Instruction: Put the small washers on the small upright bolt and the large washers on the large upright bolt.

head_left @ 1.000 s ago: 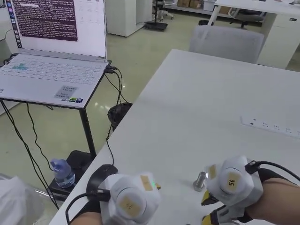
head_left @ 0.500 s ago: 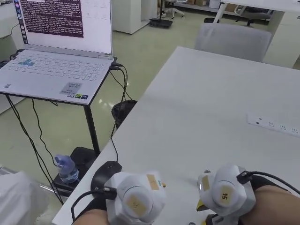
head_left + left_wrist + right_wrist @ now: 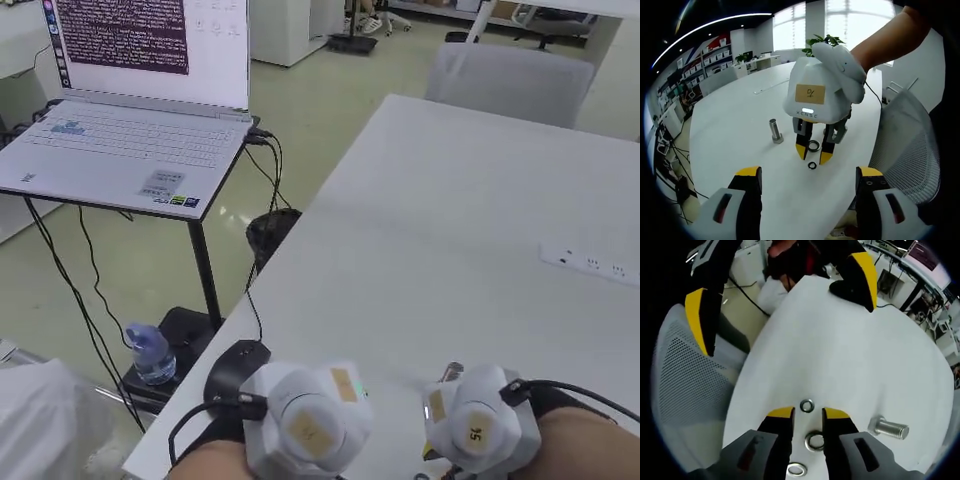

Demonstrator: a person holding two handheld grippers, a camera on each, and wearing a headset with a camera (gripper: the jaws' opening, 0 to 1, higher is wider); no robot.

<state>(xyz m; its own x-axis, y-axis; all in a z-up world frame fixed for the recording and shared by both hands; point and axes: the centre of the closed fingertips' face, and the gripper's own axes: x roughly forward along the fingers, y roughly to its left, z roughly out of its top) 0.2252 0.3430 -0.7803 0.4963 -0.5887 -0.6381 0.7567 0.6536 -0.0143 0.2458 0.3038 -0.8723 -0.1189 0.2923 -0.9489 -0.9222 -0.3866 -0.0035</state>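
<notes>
The right gripper (image 3: pixel 812 156) points down at the white tabletop (image 3: pixel 840 350). Its yellow-tipped jaws stand a narrow way apart, straddling a flat silver steel ring washer (image 3: pixel 815 440), and as far as the right gripper view shows they pinch nothing yet. A smaller silver washer (image 3: pixel 807 405) lies just beyond the tips, and a third washer (image 3: pixel 796 469) lies just behind them. Near these stands a silver hex-head bolt (image 3: pixel 888 428), upright on its head; which of the two sizes it is cannot be told. The left gripper (image 3: pixel 807 174) hangs opposite, jaws wide apart and holding nothing. The likely trouble is the washer's thinness: lying flat, it could slip under the closing jaws or be flicked into its neighbours. A careless swing towards the bolt could also tip it over.
</notes>
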